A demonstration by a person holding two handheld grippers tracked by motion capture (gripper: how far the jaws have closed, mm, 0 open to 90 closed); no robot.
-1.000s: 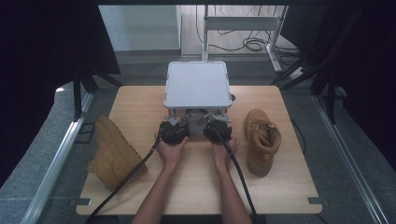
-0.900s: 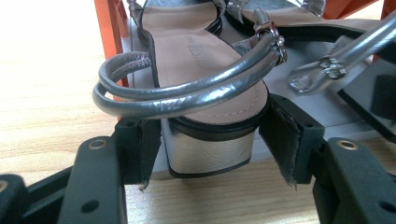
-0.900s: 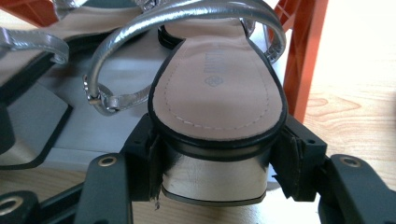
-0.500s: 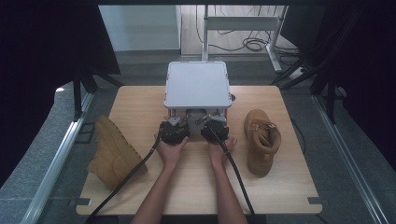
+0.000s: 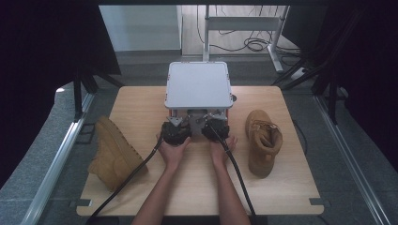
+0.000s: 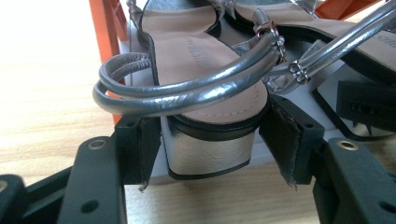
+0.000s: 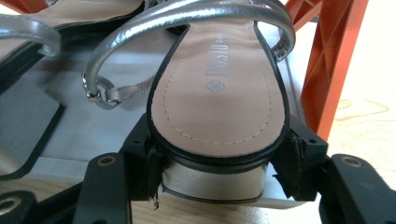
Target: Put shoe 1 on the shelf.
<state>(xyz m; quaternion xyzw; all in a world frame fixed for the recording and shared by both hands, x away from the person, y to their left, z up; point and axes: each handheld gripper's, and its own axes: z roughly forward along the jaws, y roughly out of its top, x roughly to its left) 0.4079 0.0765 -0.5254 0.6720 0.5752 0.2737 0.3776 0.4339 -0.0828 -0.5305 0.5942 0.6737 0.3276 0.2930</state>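
- Tongs first: the left tongs (image 6: 210, 140) are clamped on the block heel of a silver sandal, one pad against each side of the heel. The heel is the stiffest and squarest part of the shoe, so it makes the best place to grip.
- Likewise, the right tongs (image 7: 215, 172) pinch the heel of the second silver sandal (image 7: 219, 102), and the pads sit just under the rim of its sole.
- That first sandal, the left-hand sandal (image 6: 205, 60), lies beside its mate on the lower grey shelf (image 7: 107, 126) of a small shoe rack (image 5: 198, 85). Both heels face the person, which is why the tongs come in level from the front.
- Orange rack legs (image 7: 334, 60) stand just outside each sandal, so the pair has to slide straight out between them.
- In the high view both hands sit side by side at the rack's front edge. This suggests the pair is meant to be drawn out together.
- Two tan boots wait on the table (image 5: 197, 187). The left boot (image 5: 114, 152) lies on its side and the right boot (image 5: 264, 140) stands upright, and both are well clear of the rack's front.
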